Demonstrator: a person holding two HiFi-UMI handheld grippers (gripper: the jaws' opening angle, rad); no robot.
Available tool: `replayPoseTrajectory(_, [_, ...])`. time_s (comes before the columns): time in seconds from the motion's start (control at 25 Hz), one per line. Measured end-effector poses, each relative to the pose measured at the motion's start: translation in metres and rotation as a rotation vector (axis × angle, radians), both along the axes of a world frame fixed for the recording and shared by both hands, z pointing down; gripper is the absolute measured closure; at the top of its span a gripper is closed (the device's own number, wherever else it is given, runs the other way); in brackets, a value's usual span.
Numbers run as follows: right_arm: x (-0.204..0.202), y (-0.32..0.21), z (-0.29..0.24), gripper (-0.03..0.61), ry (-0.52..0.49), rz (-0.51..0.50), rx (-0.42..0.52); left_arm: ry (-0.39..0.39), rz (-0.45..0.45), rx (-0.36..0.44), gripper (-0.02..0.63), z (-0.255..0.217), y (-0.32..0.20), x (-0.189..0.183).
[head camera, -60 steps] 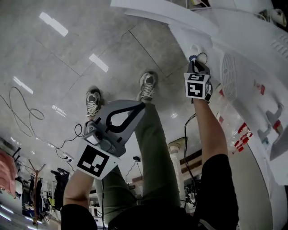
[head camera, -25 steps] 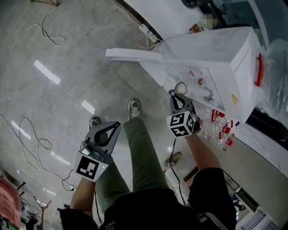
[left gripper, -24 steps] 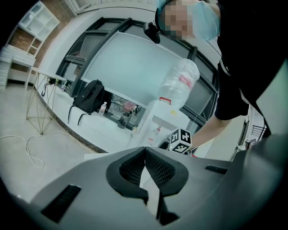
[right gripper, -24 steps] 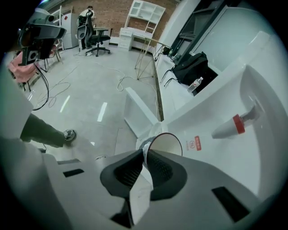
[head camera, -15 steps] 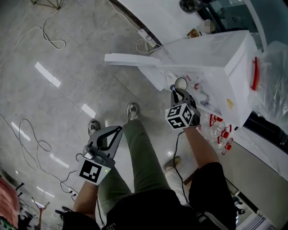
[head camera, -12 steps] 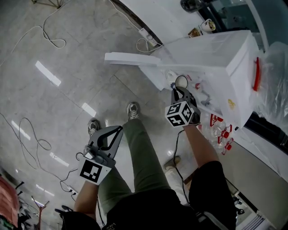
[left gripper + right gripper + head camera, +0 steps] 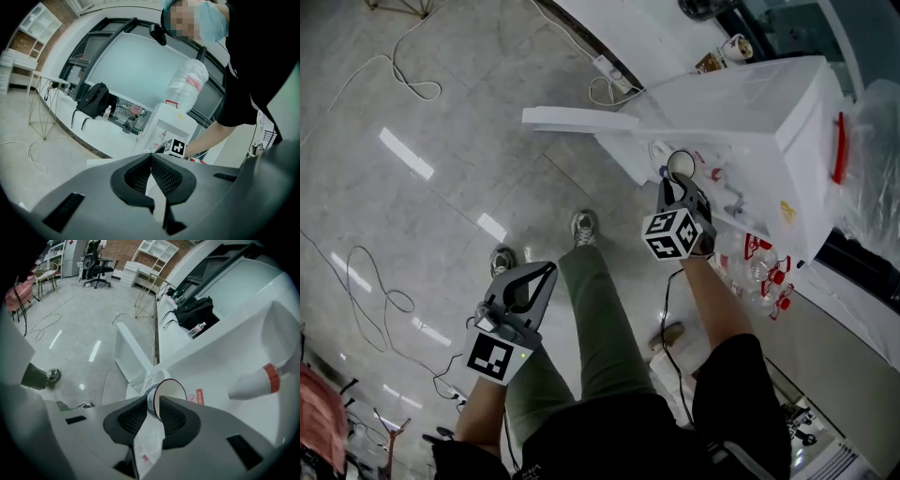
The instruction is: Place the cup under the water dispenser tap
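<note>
A white paper cup (image 7: 680, 165) is pinched by its wall in my right gripper (image 7: 675, 180), close in front of the white water dispenser (image 7: 750, 103) and just left of its small taps (image 7: 718, 173). In the right gripper view the cup (image 7: 169, 391) lies sideways with its round mouth facing the dispenser, my right gripper (image 7: 152, 400) shut on its squashed side, and a white tap with a red band (image 7: 253, 383) juts out to the right. My left gripper (image 7: 528, 281) hangs low over the floor, shut and empty, its jaws (image 7: 151, 157) closed together.
A white panel (image 7: 581, 120) sticks out from the dispenser's left side. Several clear bottles with red caps (image 7: 759, 272) lie beside the dispenser's base. Cables (image 7: 380, 286) trail over the tiled floor. The person's legs and shoes (image 7: 583, 227) are below the grippers.
The right gripper with the cup has shifted a little closer to the dispenser front and tipped further down. The left gripper has kept its place.
</note>
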State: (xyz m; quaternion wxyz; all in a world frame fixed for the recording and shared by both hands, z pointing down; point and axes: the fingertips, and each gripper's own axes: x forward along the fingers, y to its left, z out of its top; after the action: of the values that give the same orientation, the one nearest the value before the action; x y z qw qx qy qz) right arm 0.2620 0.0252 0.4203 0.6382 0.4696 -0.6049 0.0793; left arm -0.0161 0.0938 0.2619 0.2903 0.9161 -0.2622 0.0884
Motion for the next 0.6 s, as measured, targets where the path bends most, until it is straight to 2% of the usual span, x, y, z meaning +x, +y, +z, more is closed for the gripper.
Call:
replayPoseTrajectory(0.28, [-0.011,0.010,-0.023,0.477,-0.079,0.069,0.076,-0.008,0.055,0.036,0.594,-0.017,-0.001,0.004])
replayPoseTrajectory(0.6, [-0.024,0.027,-0.096,0.476,-0.211,0.192,0.215,-0.012,0.158,0.137,0.594,-0.078,-0.004,0.018])
